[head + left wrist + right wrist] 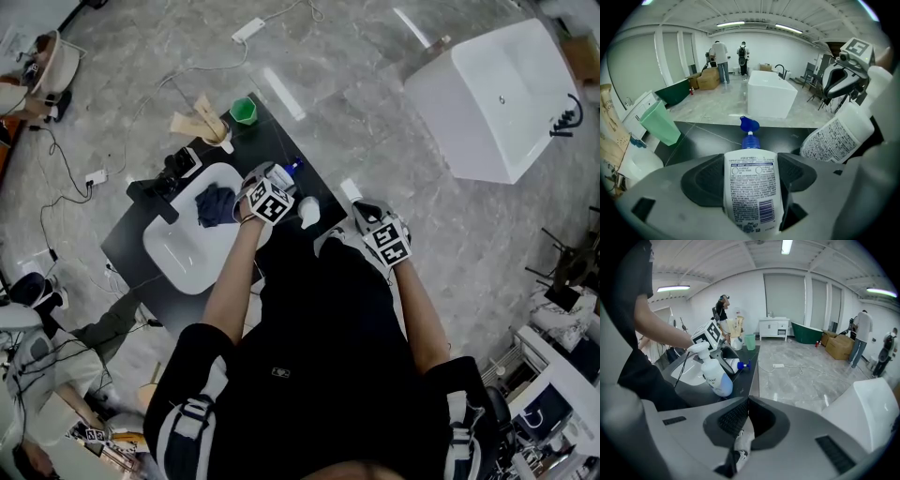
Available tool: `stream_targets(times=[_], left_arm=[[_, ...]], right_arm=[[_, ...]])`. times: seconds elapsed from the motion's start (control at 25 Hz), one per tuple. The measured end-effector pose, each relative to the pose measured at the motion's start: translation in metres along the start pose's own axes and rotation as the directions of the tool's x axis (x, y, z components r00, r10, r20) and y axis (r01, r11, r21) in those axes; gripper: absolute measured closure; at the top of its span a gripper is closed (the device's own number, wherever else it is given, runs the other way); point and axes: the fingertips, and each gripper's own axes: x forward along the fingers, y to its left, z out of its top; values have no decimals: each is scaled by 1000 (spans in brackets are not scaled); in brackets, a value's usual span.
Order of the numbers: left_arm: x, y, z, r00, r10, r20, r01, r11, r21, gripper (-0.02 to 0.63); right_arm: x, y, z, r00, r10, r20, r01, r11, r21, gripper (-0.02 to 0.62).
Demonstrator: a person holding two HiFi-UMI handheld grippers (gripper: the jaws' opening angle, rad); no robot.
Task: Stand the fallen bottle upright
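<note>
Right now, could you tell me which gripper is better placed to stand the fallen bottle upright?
Left. The left gripper has its jaws clasped on the lying bottle, blue cap pointing away. The right gripper is shut, empty, and farther from it.

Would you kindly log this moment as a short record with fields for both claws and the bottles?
left claw: shut on the blue-pump bottle
right claw: shut, empty
blue-pump bottle: on its side, pump pointing away, not yet upright
white pump bottle: standing beside it on the black counter
green cup: upright at the counter's far corner
</note>
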Motion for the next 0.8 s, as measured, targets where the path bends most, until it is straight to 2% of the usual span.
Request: stream_targets(times=[0.36, 0.68, 0.8], left_arm=[[-4, 4, 2, 998, -46, 44, 48, 997, -55, 279], [-29, 9, 26, 983, -23, 181, 43, 993, -111, 279], [-37, 9, 32, 976, -11, 217, 35, 993, -110, 279]], right_arm=[[0, 2, 2, 1000, -9, 4, 9, 1000, -9, 535], [-3, 1, 2, 1000, -19, 16, 20, 1000, -14, 535], [-3, 3, 2, 1000, -16, 19, 17, 1000, -18, 535]])
